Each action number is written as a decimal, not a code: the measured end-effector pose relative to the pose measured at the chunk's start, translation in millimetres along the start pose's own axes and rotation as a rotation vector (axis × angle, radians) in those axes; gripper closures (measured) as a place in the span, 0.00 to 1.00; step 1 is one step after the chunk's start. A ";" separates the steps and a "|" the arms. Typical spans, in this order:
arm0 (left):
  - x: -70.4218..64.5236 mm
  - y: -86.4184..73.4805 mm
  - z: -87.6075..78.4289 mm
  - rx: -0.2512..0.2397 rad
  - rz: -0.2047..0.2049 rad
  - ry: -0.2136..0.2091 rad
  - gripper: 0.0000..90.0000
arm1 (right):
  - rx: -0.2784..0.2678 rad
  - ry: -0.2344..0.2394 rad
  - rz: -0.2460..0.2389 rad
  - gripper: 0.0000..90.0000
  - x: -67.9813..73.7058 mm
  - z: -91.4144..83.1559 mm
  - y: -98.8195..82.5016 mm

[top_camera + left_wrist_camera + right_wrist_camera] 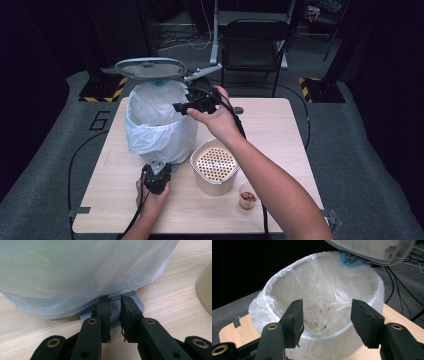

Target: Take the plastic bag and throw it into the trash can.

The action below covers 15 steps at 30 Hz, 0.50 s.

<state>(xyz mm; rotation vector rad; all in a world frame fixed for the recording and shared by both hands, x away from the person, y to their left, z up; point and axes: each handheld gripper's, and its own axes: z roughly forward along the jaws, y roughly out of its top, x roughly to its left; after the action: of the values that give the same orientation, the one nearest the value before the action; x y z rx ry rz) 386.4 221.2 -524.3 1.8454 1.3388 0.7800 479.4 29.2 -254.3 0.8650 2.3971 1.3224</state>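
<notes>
**Pedal bin held open, right claw empty over the liner**

Left claw (156, 176) sat low on the worktop (280, 135) at the foot of the pedal bin (160, 125), jaws drawn together and pressing the grey ribbed pedal (115, 311). Lid (150, 67) stood raised at the back of the bin, so the press was doing its job.

Right claw (325, 315) hung above the bin mouth, jaws apart, nothing between them. White liner (322, 290) draped over the rim; a few dark scraps lay at the bottom of it. My read: the drop was done, or the claw was positioned for one.

Nearer the person stood a beige container (215, 172) with a perforated insert, just beside the bin, and a small clear cup (247, 196) of something brown to its right.

How to do this step well, as I judged it:
- Keep steady downward load on the pedal. Ease off and the lid falls on the right claw.
- Keep the left claw centred on the pedal; it could slip off an edge.
- Clear the right claw up and back toward the person, away from the lid, before releasing the pedal.
- Don't snag the liner edge on the way out; it's loose and would drag.
- Watch the cup and container on the return path, since both look easy to knock.
</notes>
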 end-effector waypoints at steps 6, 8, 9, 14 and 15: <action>-0.4 -0.4 0.6 -0.009 -0.001 0.005 0.87 | 0.011 -0.025 0.007 0.48 -8.7 -11.1 -9.8; -0.4 -0.5 0.9 -0.014 -0.003 0.005 0.87 | -0.001 -0.028 0.005 0.47 -14.1 -16.0 -16.3; -0.4 -0.6 1.0 -0.016 -0.004 0.006 0.87 | -0.003 -0.025 0.010 0.47 -15.4 -18.5 -18.8; -0.5 -0.7 1.3 -0.019 -0.005 0.007 0.87 | -0.007 -0.046 -0.003 0.46 -22.6 -29.8 -33.0; -2.5 -1.1 1.7 -0.019 -0.034 -0.004 0.87 | -0.008 -0.050 -0.004 0.46 -23.9 -32.4 -35.8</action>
<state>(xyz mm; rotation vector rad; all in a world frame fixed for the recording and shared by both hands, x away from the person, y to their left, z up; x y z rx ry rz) 386.5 218.7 -526.4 1.8039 1.3520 0.7682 468.9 -22.0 -267.6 0.8807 2.3531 1.2929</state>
